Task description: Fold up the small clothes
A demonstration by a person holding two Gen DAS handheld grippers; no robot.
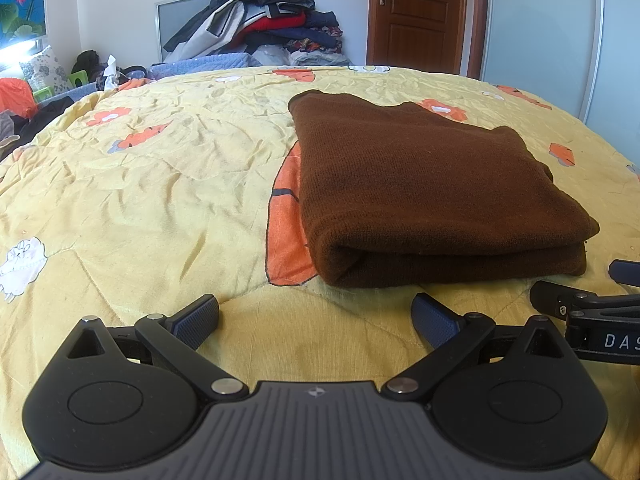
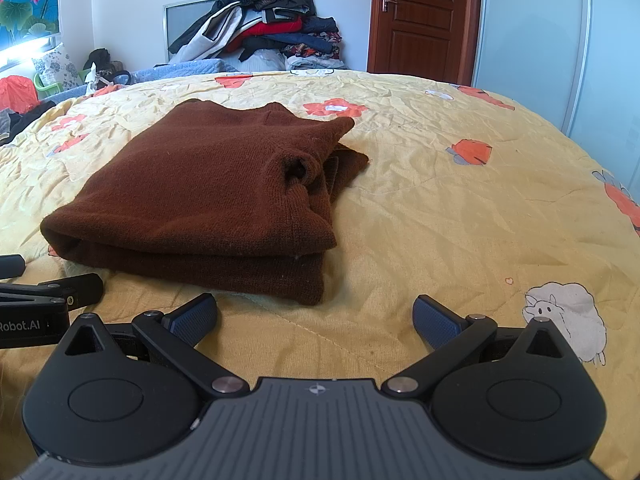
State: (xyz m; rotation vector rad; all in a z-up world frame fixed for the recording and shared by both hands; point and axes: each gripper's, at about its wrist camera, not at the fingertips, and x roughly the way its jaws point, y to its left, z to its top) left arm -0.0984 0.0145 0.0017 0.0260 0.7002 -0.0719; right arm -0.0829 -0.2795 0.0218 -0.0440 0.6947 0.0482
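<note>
A brown knitted sweater (image 1: 420, 184) lies folded into a thick rectangle on the yellow flowered bedspread (image 1: 160, 200). My left gripper (image 1: 316, 316) hovers open just short of its near folded edge, with nothing between the fingers. In the right wrist view the same sweater (image 2: 208, 192) lies ahead and to the left, a sleeve opening showing at its right side. My right gripper (image 2: 316, 316) is open and empty over bare bedspread (image 2: 460, 220), near the sweater's front right corner. Each gripper shows at the edge of the other's view: the right gripper (image 1: 588, 312) and the left gripper (image 2: 44, 300).
A tall pile of clothes (image 1: 264, 20) rises behind the bed's far edge, next to a brown door (image 1: 416, 12) and a pale wardrobe (image 1: 540, 40). More clutter and a pillow (image 1: 40, 72) sit at the far left.
</note>
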